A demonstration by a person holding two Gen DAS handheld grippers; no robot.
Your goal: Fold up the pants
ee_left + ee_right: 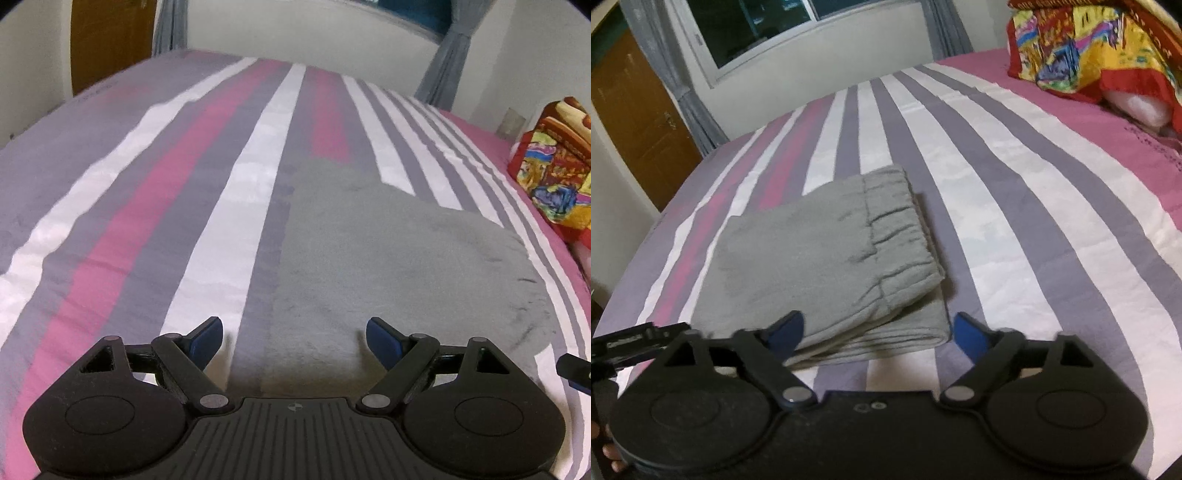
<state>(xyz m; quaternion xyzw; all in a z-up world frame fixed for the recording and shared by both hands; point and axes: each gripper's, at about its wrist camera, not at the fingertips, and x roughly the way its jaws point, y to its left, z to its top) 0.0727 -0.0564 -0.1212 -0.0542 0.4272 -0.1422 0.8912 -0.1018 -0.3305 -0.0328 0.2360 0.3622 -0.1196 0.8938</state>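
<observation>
Striped bed: folded grey pants lie flat (waistband up); left gripper and right gripper both spread, empty.

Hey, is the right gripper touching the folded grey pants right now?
Cannot tell. In the right wrist view the right gripper is open, its left fingertip overlapping the near edge of the folded grey pants, but contact or hovering above isn't plain.

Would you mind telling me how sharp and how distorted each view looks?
Left wrist view: soft throughout, the grey pants show little texture, and the bed stripes bow. Right wrist view: sharper, the waistband gathers read clearly, while the window frame curves.
</observation>
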